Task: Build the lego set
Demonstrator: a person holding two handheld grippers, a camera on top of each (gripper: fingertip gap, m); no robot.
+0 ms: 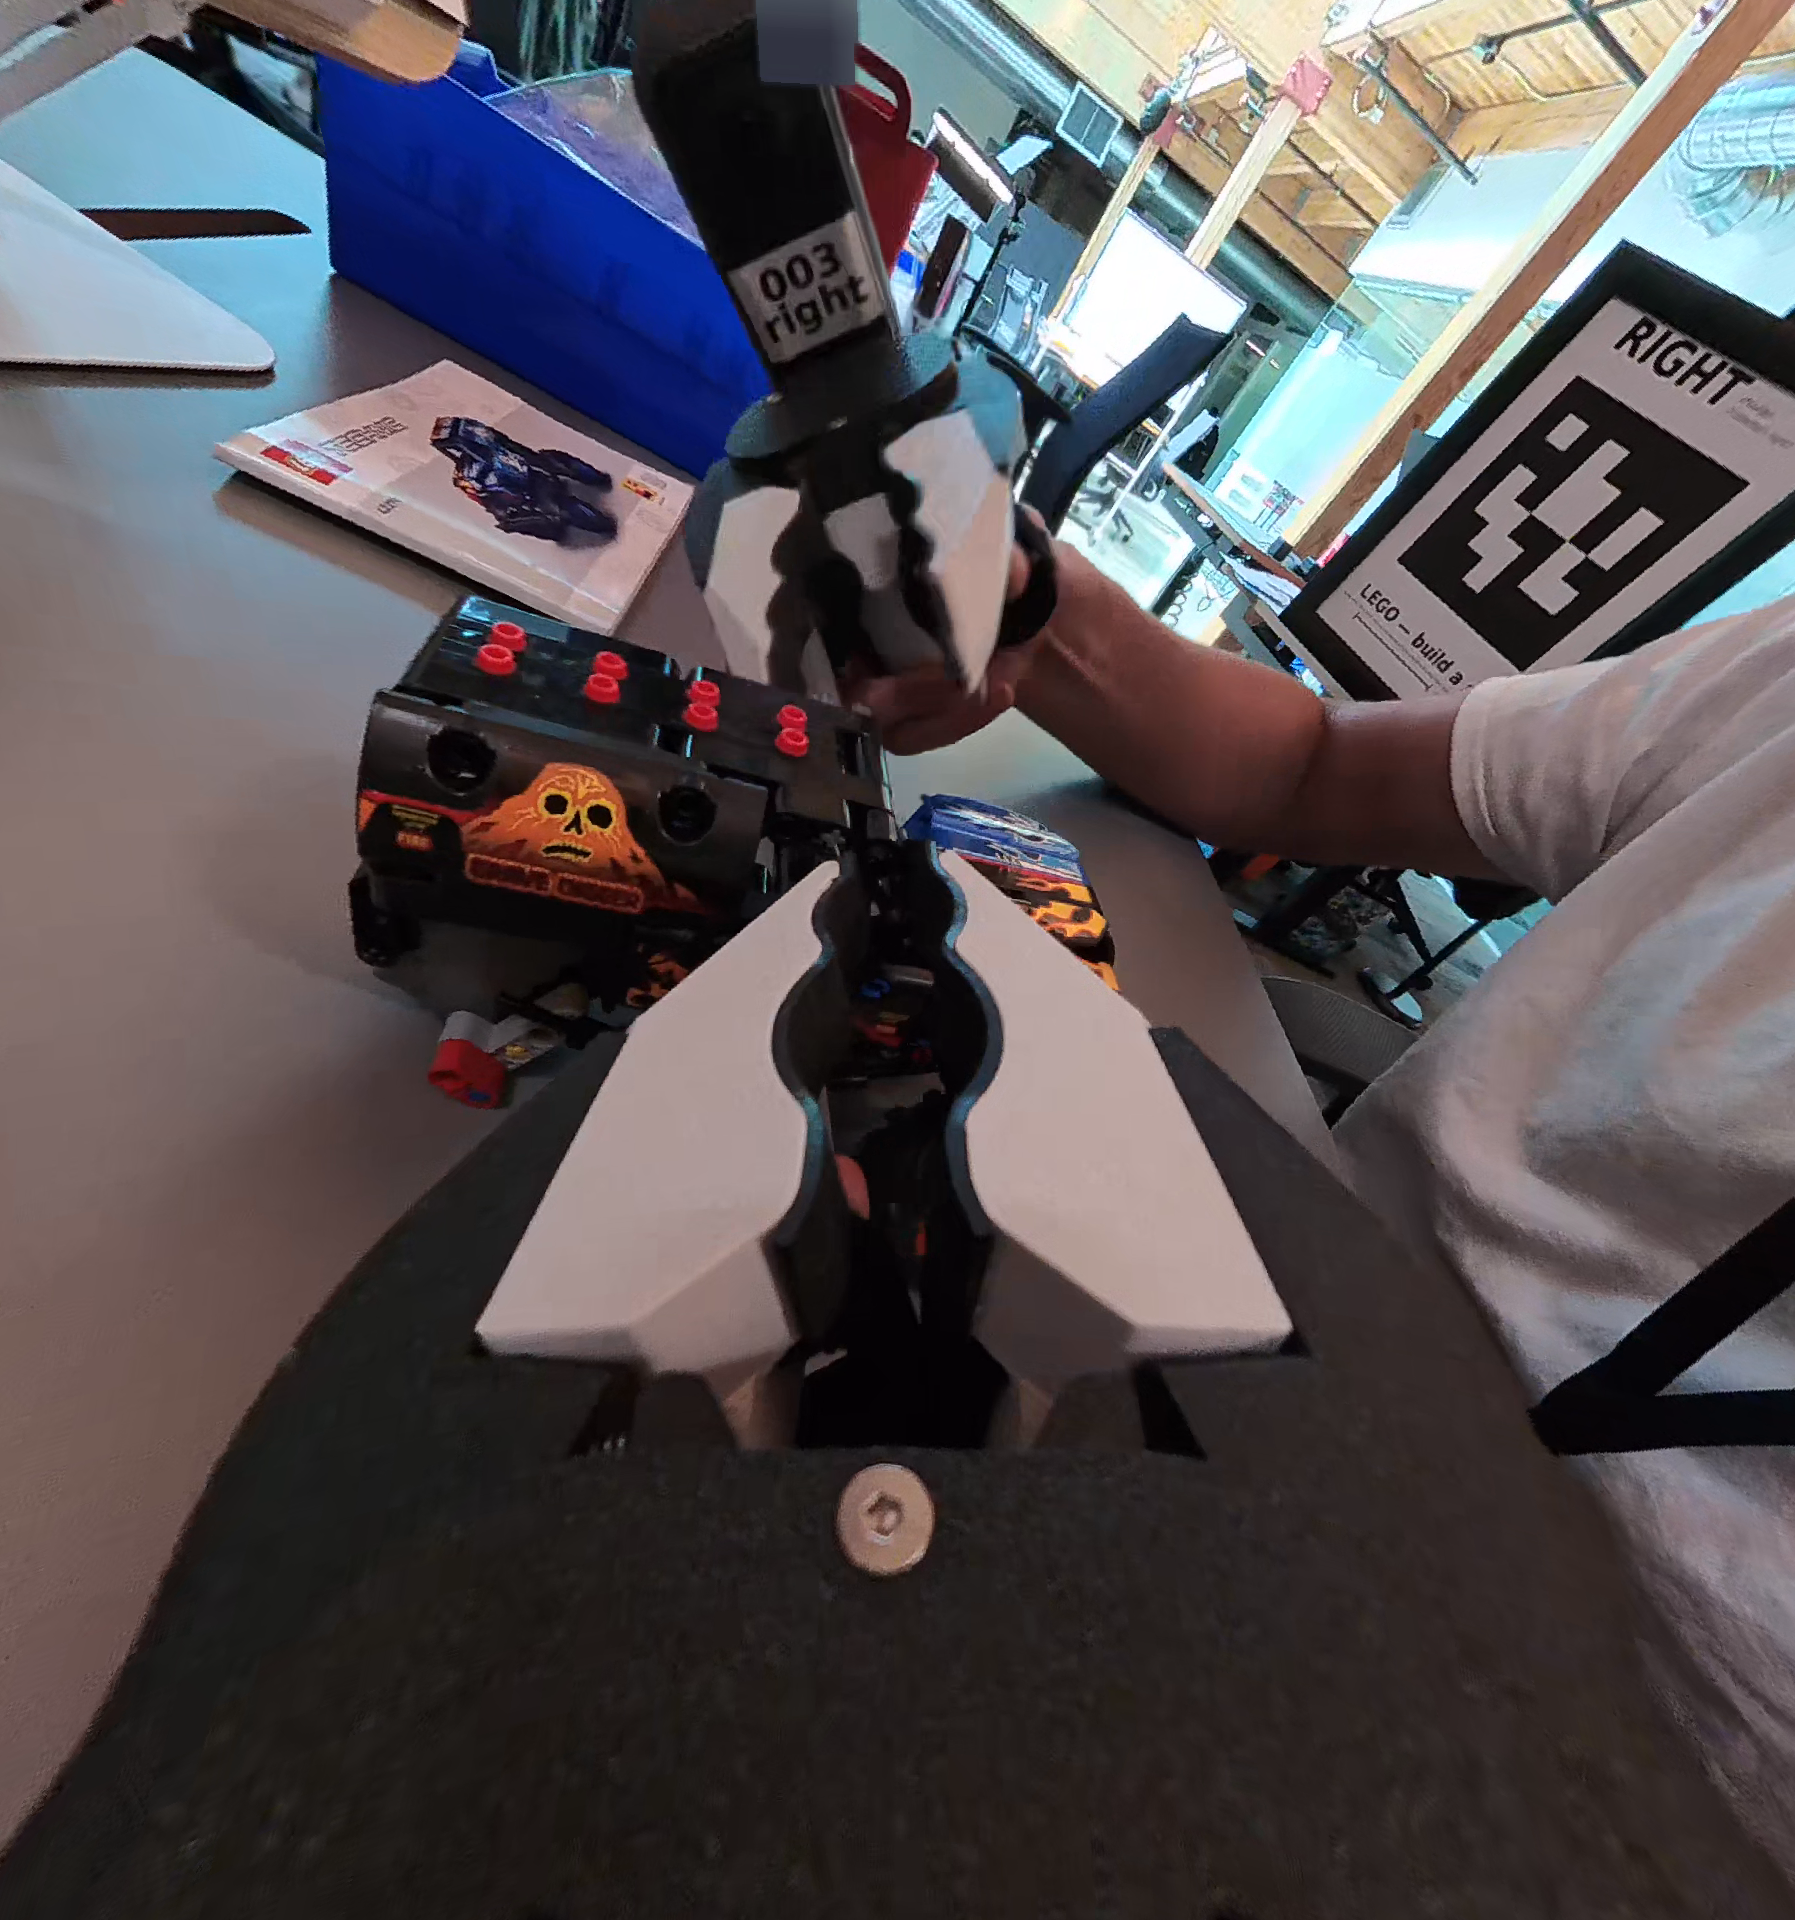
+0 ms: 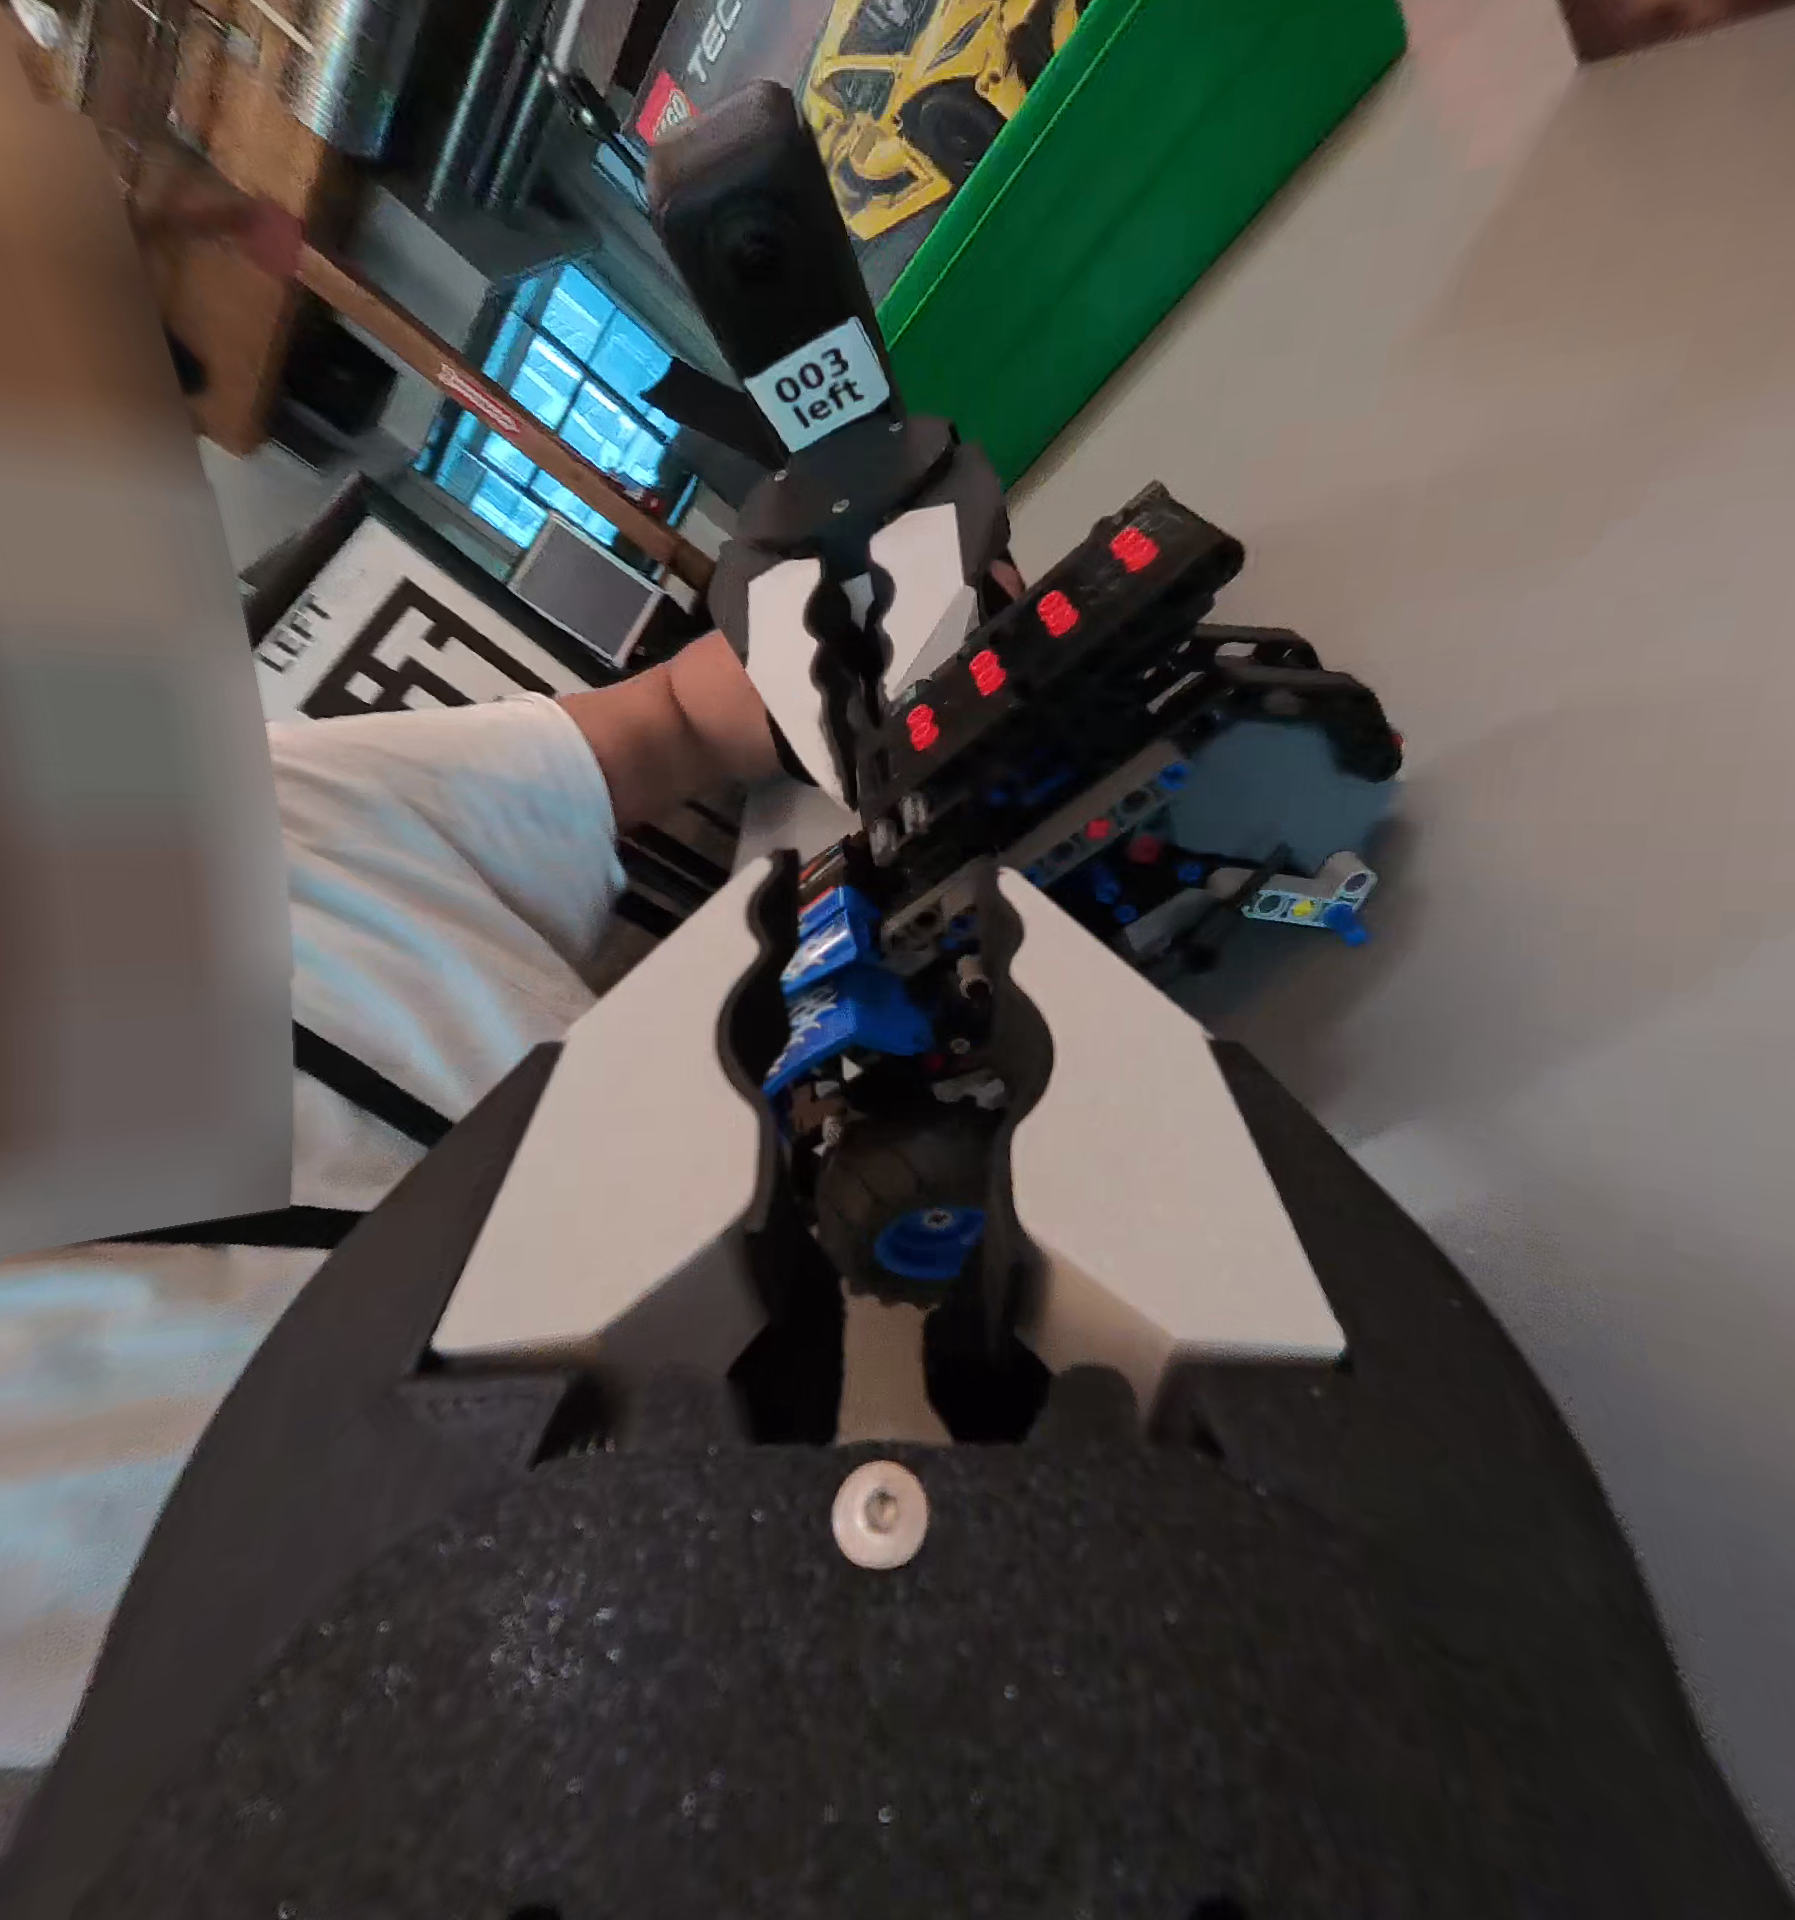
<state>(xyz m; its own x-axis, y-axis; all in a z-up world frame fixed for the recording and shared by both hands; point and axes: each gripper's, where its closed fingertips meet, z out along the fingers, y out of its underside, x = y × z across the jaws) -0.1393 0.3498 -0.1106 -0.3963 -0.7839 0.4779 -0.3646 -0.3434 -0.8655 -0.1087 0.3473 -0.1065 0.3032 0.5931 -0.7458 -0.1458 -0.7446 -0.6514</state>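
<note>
A black brick-built truck model (image 1: pixel 560 821) with red pins on top and an orange skull sticker lies on its side on the grey table (image 1: pixel 145 935). My left gripper (image 1: pixel 888 878) is shut on the black frame at the model's right end. My right gripper (image 1: pixel 828 681) comes down from above and touches the model's top edge by the red pins. In the right wrist view my right gripper (image 2: pixel 888 873) is shut around the model's (image 2: pixel 1069 623) blue panel (image 2: pixel 841 997) and dark frame, with a blue-hubbed wheel (image 2: pixel 919 1236) deeper between its fingers. The left gripper (image 2: pixel 853 784) grips the pinned beam's end.
An instruction booklet (image 1: pixel 457 488) and a blue bin (image 1: pixel 519 239) lie behind the model. A small red part (image 1: pixel 467 1070) sits in front of it. A framed marker sign (image 1: pixel 1579 499) stands to the right. A green bin (image 2: pixel 1132 239) and loose white part (image 2: pixel 1308 894) are nearby. A person's arm (image 1: pixel 1184 727) reaches in. My right fingertips sit around 4 centimeters from my left ones.
</note>
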